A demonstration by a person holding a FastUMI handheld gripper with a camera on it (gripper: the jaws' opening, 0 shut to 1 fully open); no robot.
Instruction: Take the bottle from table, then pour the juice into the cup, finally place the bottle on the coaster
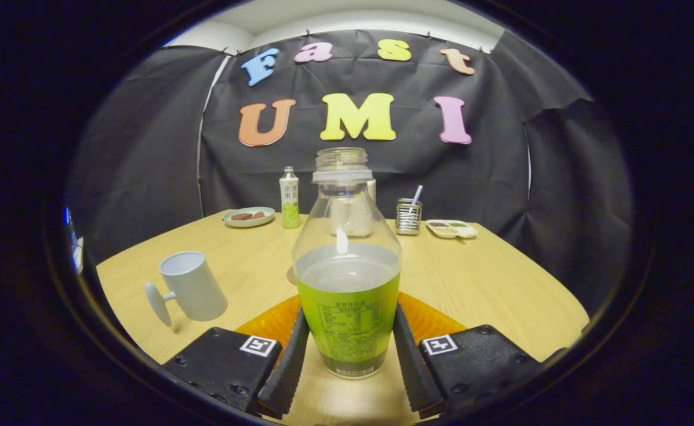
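While tool (347, 355) grips bottle (347, 266), wooden table (488, 278) meets black wall (145, 165).

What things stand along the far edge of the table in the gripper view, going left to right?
Plate → small green bottle → metal holder with a straw → divided snack tray. Nearer, the hand-held gripper clasps the juice bottle.

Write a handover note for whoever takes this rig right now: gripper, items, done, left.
Hand-held gripper: both fingers pressed on the green-label bottle, cap off, liquid still inside.
Bottle looks to be over the orange coaster; can't tell if it's resting or lifted.
White cup stands upright on the table, beside the fingers, apart from the bottle.
Done: bottle grasped. Can't tell whether pouring has happened; cup's inside isn't visible.
Left: check the cup, pour if needed, set bottle on coaster, release.
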